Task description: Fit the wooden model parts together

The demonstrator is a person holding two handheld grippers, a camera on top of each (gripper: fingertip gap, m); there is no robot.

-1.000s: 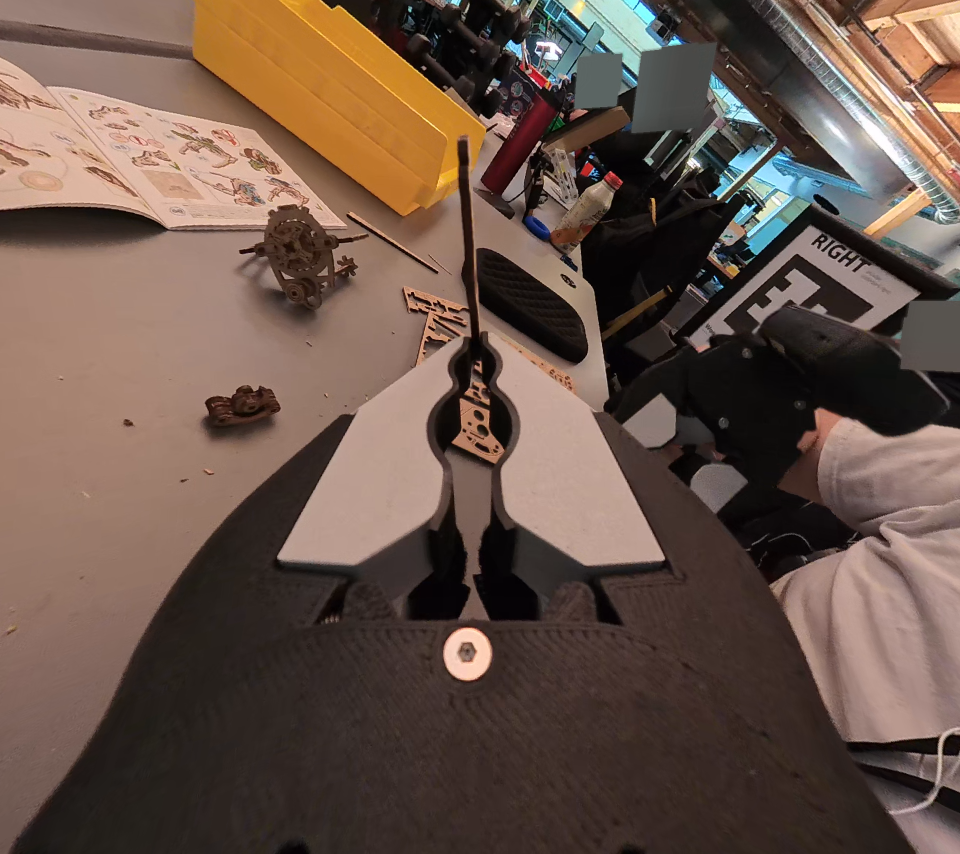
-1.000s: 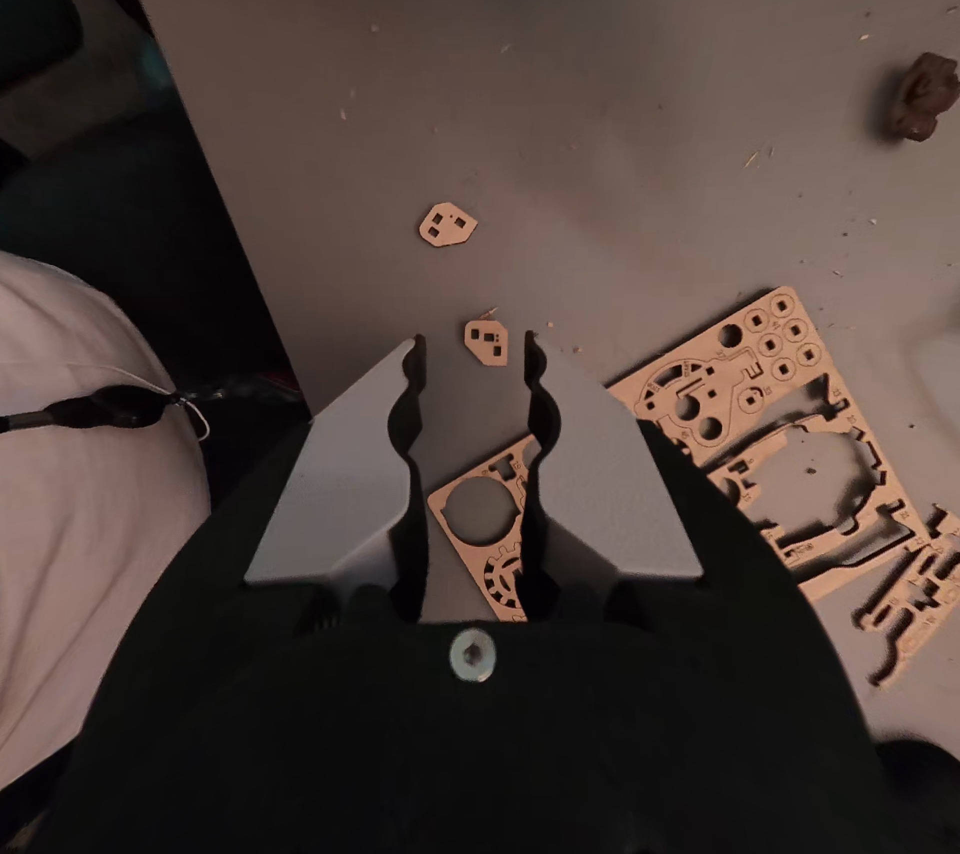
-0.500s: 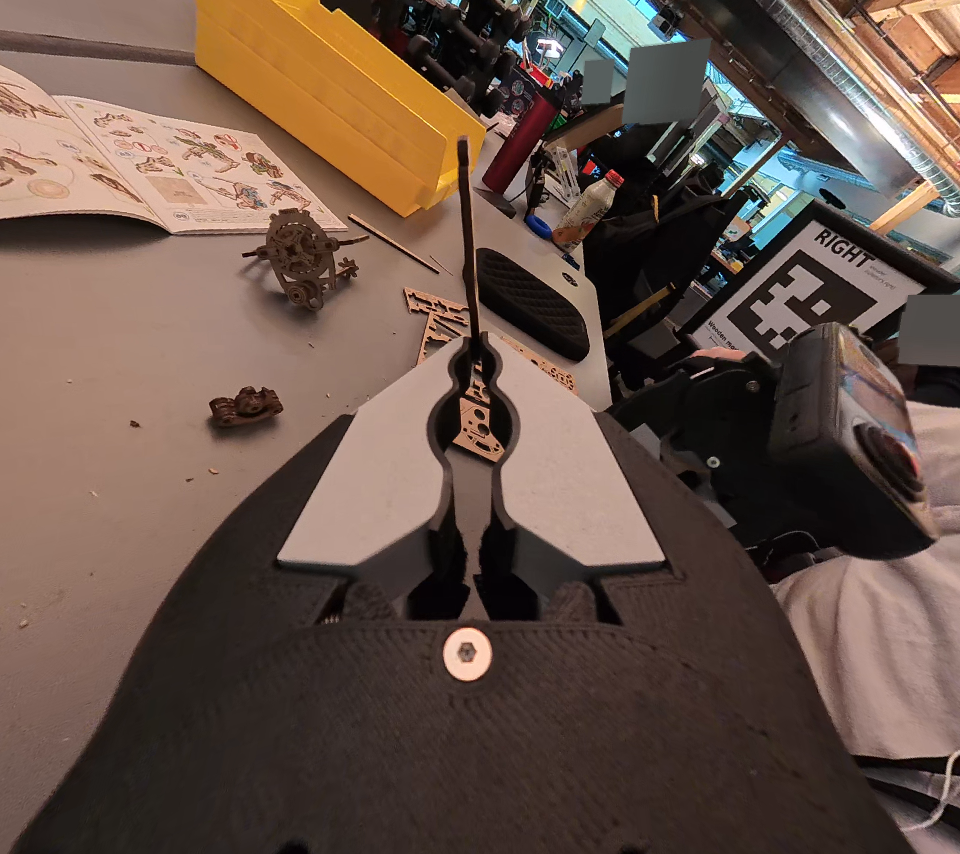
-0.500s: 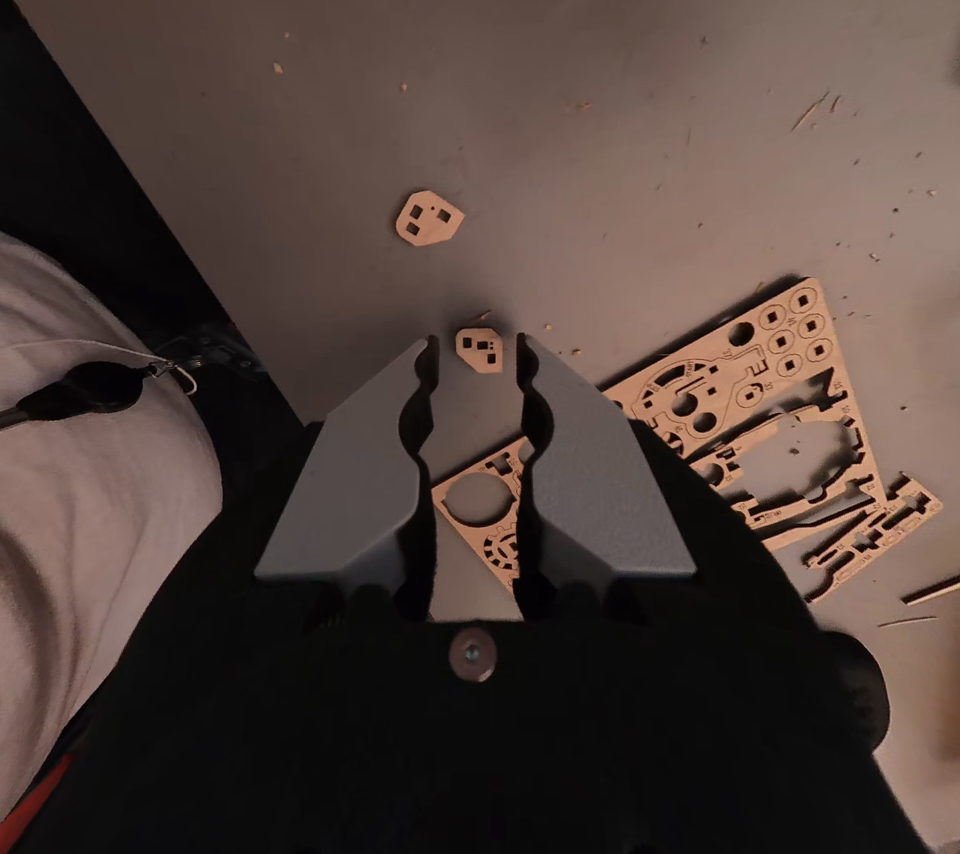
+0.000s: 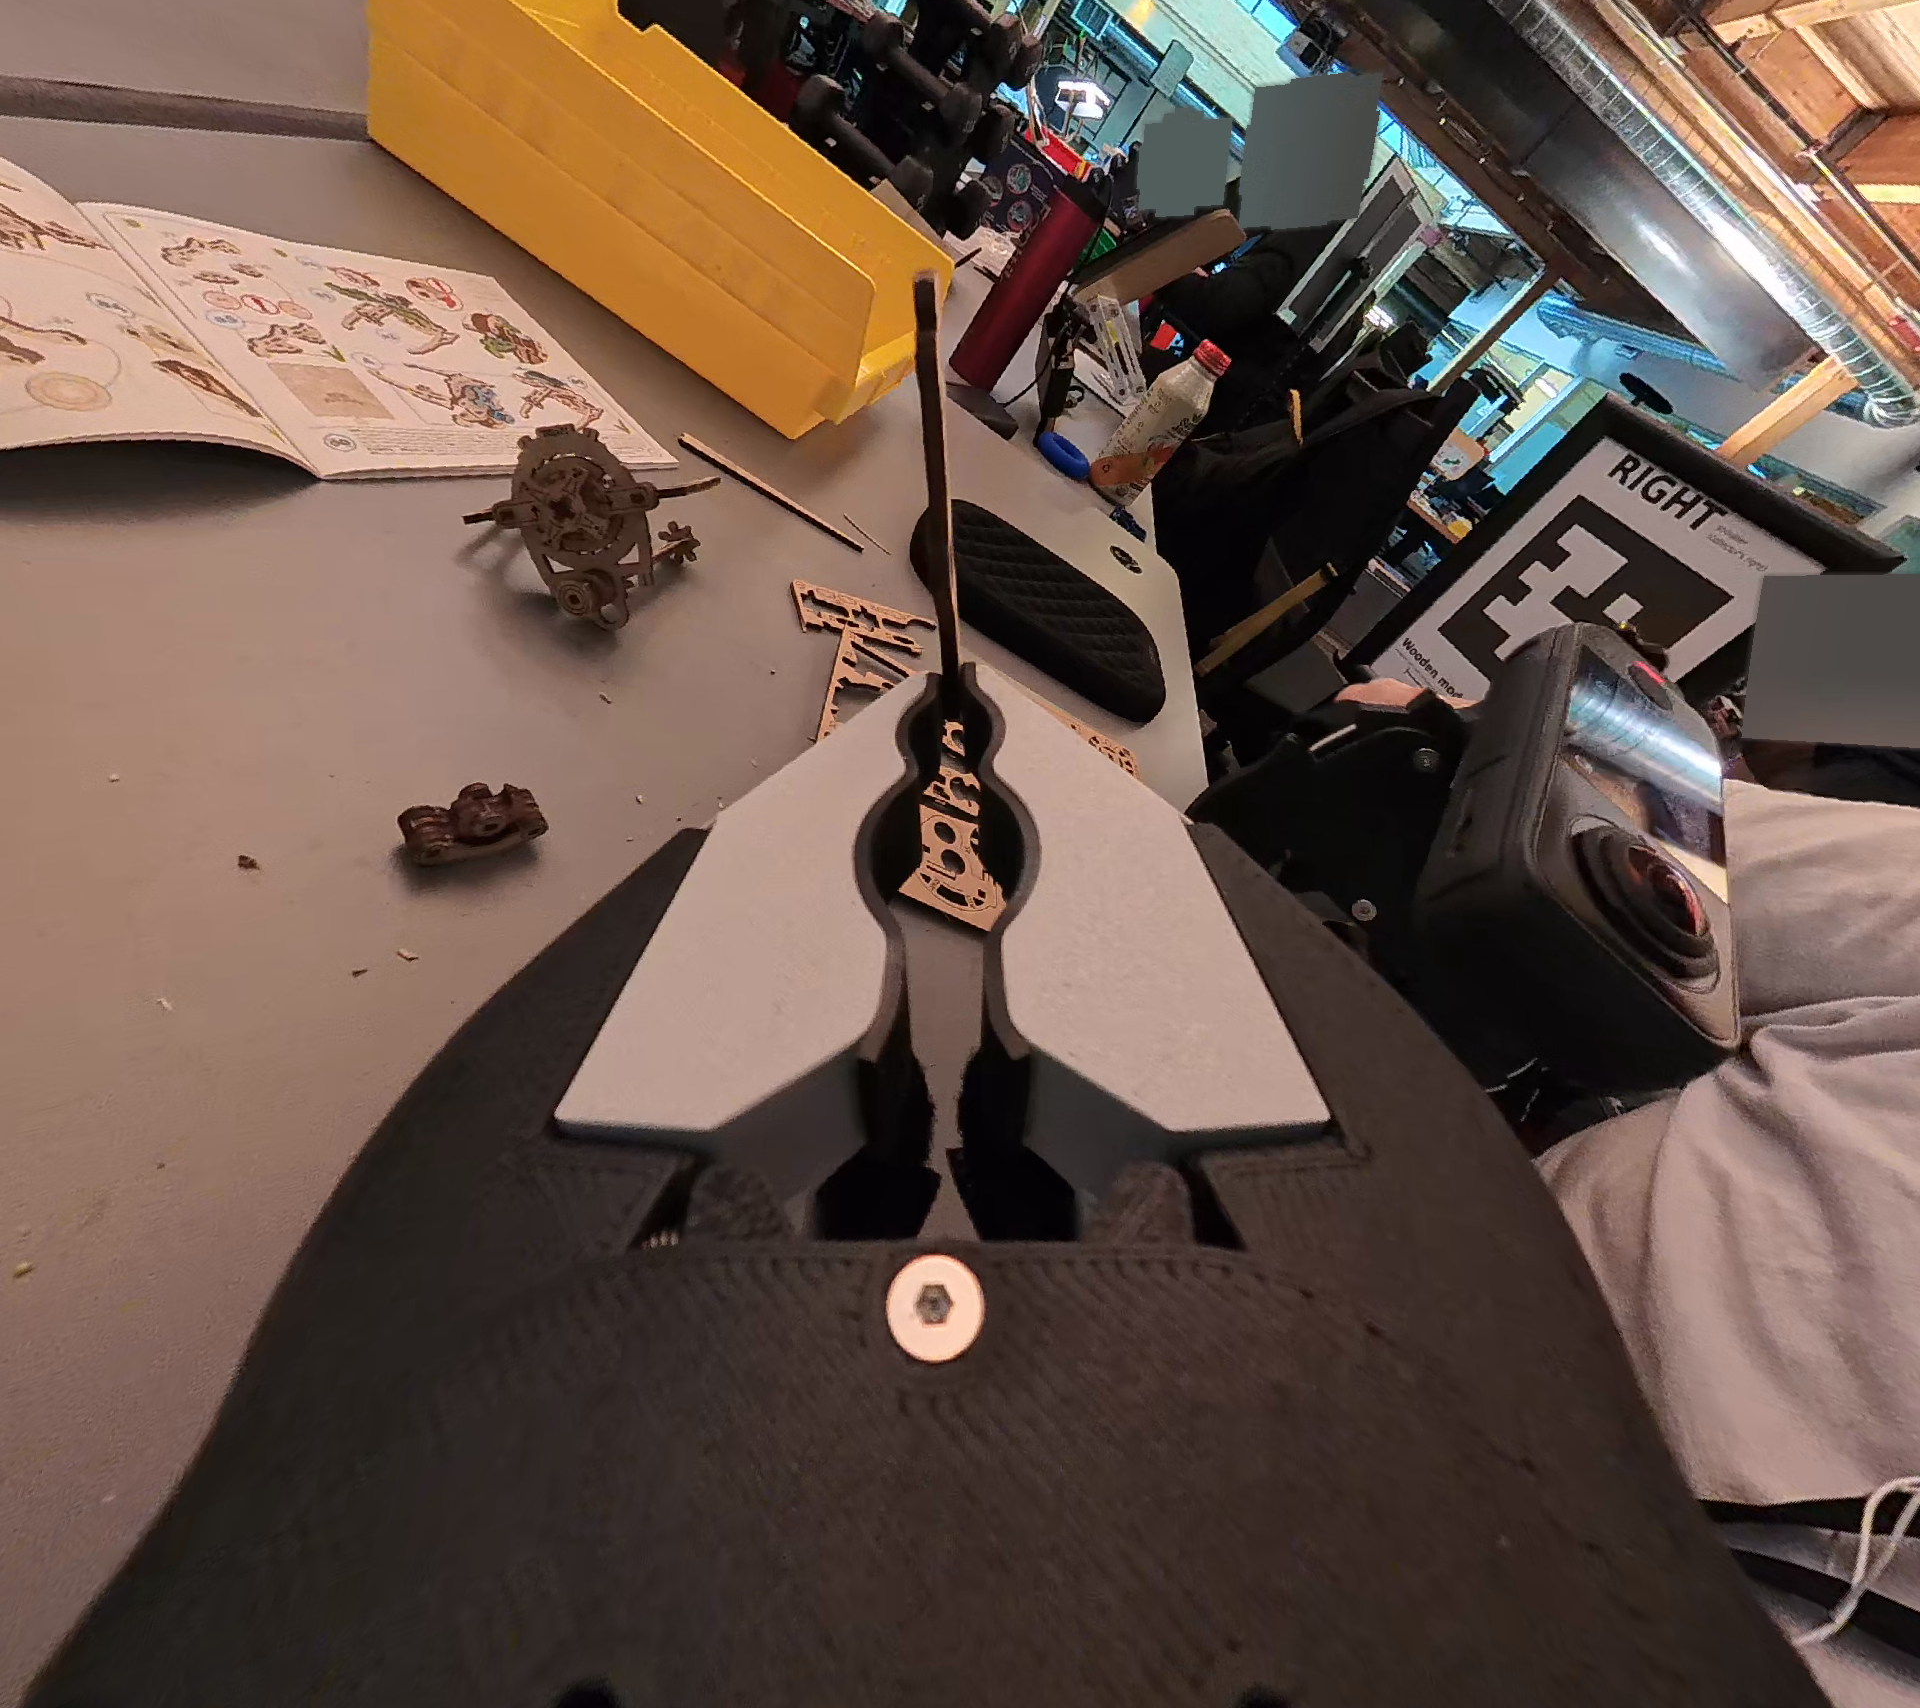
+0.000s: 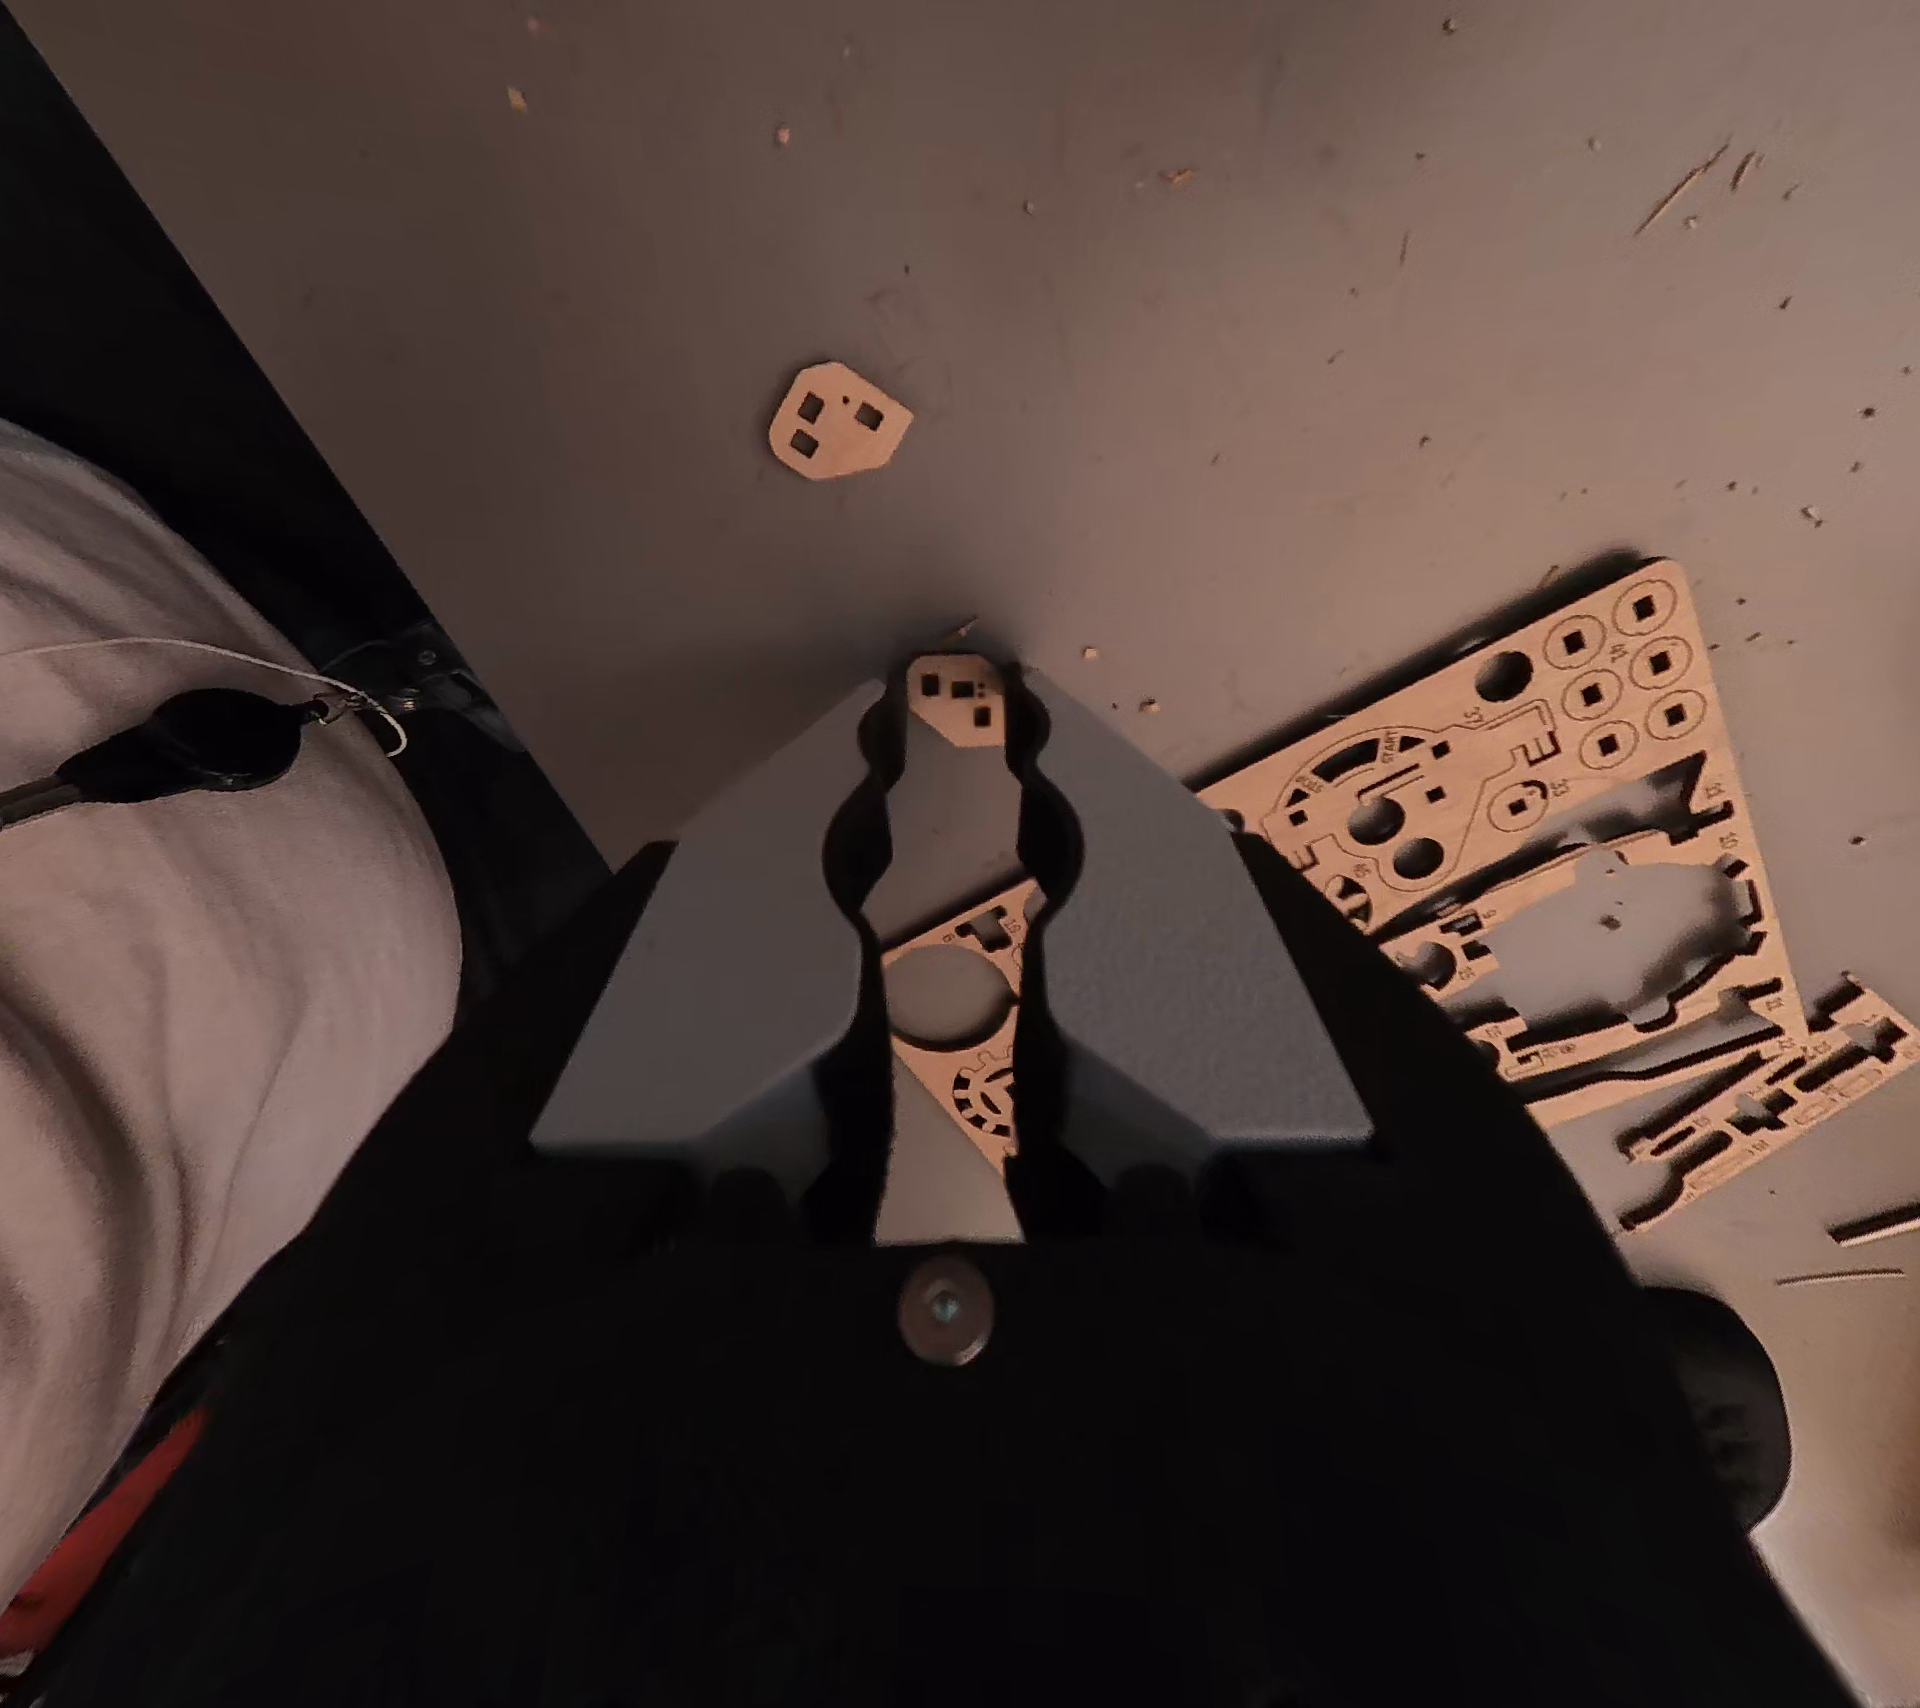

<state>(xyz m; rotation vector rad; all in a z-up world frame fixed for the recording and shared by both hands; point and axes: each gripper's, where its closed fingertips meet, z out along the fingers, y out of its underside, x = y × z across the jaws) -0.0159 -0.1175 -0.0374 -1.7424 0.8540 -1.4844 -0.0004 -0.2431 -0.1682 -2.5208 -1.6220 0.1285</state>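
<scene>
Between the tips of our right hand-held gripper (image 6: 958,694), jaws narrow around the small wooden piece (image 6: 958,704) on the bench (image 6: 1247,100), we should close gently and squarely, while the left hand-held gripper (image 5: 954,702) holds a thin dark strip (image 5: 932,474) upright.

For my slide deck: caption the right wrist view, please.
Open claw straddling a small wooden piece on the table, beside a cut-out sheet.

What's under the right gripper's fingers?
A small wooden piece lies on the table between the fingertips, and a corner of the cut-out sheet shows lower down. The fingers cover the rest.
</scene>
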